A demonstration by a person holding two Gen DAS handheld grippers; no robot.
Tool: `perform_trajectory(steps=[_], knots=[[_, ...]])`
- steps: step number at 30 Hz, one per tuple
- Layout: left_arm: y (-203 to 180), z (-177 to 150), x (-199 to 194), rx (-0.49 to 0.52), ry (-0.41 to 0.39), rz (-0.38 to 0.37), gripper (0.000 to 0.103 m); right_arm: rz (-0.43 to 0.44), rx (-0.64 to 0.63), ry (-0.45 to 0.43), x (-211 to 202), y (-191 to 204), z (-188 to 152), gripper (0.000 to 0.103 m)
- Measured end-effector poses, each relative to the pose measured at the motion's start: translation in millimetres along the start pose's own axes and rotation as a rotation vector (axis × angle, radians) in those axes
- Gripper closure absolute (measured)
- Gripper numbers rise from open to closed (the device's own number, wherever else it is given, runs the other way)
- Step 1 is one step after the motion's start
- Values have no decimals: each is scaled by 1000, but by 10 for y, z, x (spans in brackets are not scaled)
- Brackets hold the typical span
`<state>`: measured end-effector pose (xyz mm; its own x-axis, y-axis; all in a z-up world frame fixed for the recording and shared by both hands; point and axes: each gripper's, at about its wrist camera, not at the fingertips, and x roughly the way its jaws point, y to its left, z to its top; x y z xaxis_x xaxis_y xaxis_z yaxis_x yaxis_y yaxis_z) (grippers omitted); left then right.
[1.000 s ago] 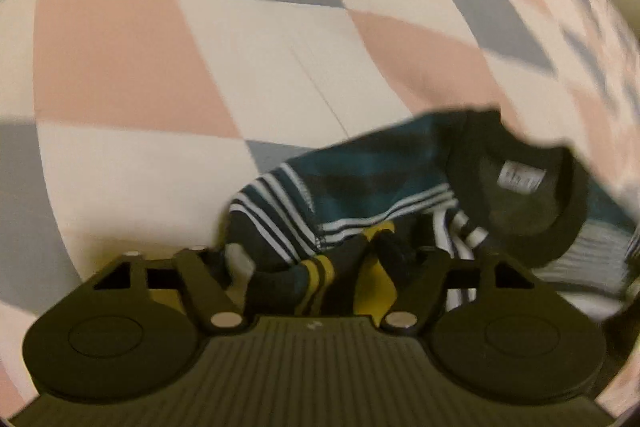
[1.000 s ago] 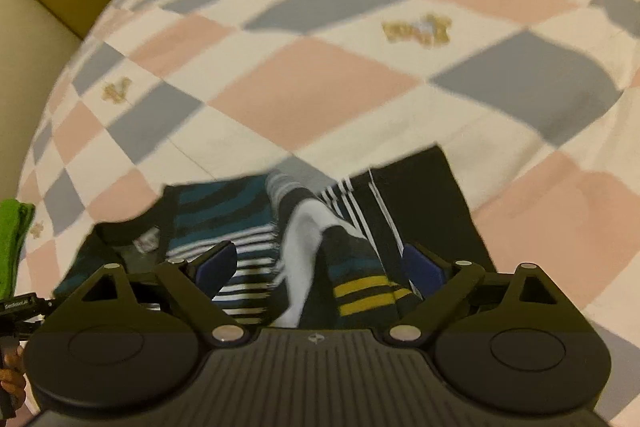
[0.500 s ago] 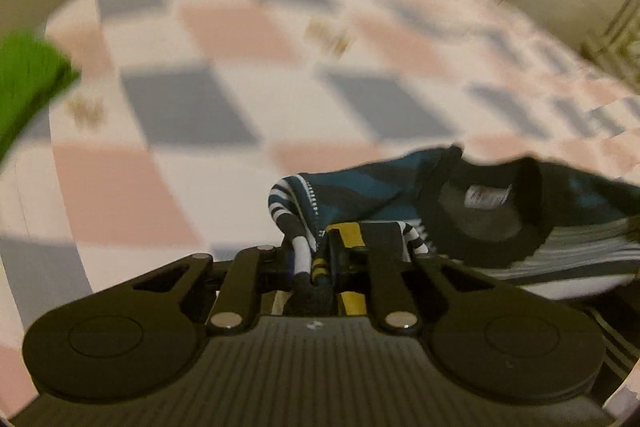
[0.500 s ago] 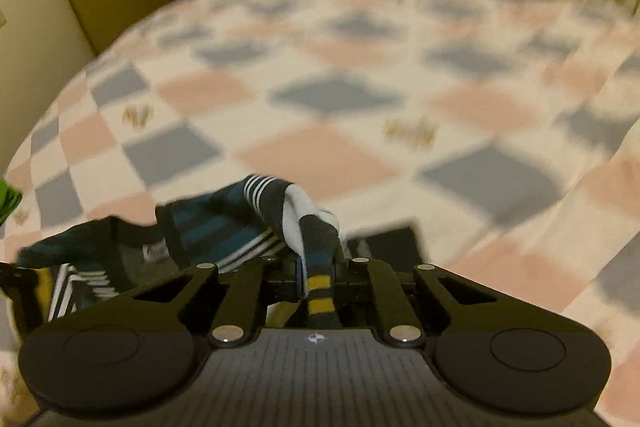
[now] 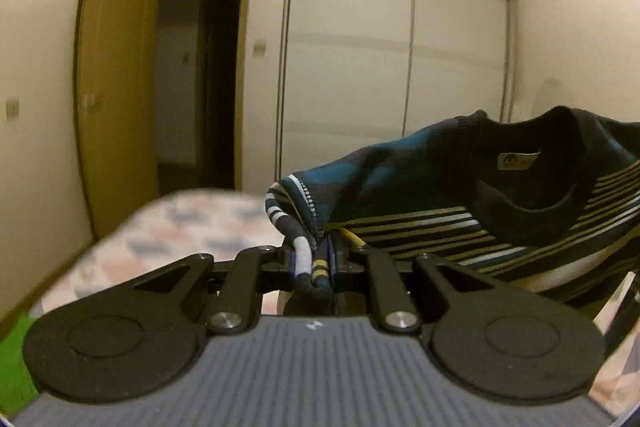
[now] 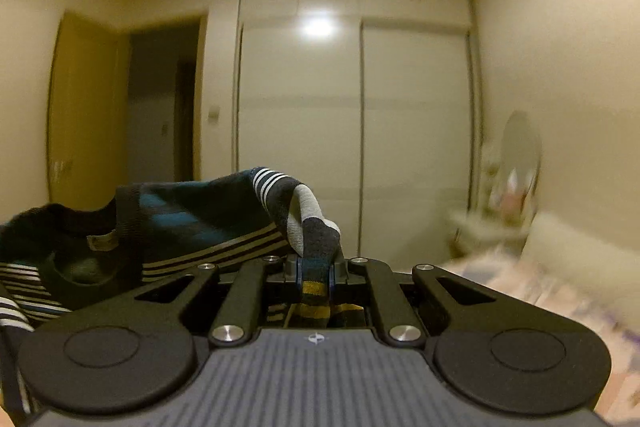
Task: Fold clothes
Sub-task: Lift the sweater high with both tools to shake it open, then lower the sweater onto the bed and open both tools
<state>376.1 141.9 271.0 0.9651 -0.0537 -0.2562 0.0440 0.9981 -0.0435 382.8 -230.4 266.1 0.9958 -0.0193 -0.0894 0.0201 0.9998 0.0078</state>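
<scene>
A striped sweater is held up above the bed, one shoulder clamped in the left gripper, the other pinched tight in the right gripper, wardrobe at 12 o'clock.

Striped sweater cut off right of left gripper; checked bedspread blurred beyond; collar label unreadable.

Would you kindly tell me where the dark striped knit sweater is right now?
The dark striped knit sweater hangs above the checked bed, stretched between the left gripper and right gripper.
</scene>
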Motion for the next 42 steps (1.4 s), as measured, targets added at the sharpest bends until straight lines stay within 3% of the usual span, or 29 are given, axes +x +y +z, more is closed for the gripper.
perform_trajectory(steps=[5, 9, 14, 18, 22, 25, 28, 31, 32, 33, 34, 35, 38, 42], knots=[[-347, 291, -682, 59, -129, -11, 92, -20, 5, -137, -683, -391, 549, 94], [-515, 299, -1156, 78, -171, -13, 92, -5, 20, -196, -1170, -634, 786, 94], [-652, 270, -1658, 116, -189, -21, 92, 20, 25, -219, -1621, -848, 874, 93], [-725, 343, -1650, 151, -170, -34, 91, 30, 15, -201, -1775, -962, 875, 93], [-668, 431, -1120, 145, -104, -57, 91, 21, 11, -158, -1710, -995, 832, 93], [-670, 408, -365, 124, -11, -89, 91, -5, 8, -95, -1389, -975, 721, 93], [-684, 318, 635, 92, 117, -123, 89, -41, 1, 19, -768, -942, 503, 93], [-728, 31, 1650, 96, 276, -68, 79, -96, 2, 169, 75, -985, 174, 91], [-743, -65, 1989, 97, 329, -50, 77, -122, -10, 243, 400, -1013, 36, 84], [-758, -161, 2327, 98, 382, -31, 77, -153, -11, 318, 724, -1037, -125, 57], [-768, -259, 2647, 99, 434, -11, 76, -175, -11, 384, 948, -1047, -274, 42], [-729, -391, 2766, 101, 465, 20, 74, -197, -10, 450, 1173, -1057, -424, 29], [-514, -918, 2869, 44, 581, 20, 63, -216, -2, 577, 1499, -1085, -852, 28], [-450, -1704, 2549, -8, 763, -20, 62, -179, 127, 704, 1435, -1227, -1504, 20]])
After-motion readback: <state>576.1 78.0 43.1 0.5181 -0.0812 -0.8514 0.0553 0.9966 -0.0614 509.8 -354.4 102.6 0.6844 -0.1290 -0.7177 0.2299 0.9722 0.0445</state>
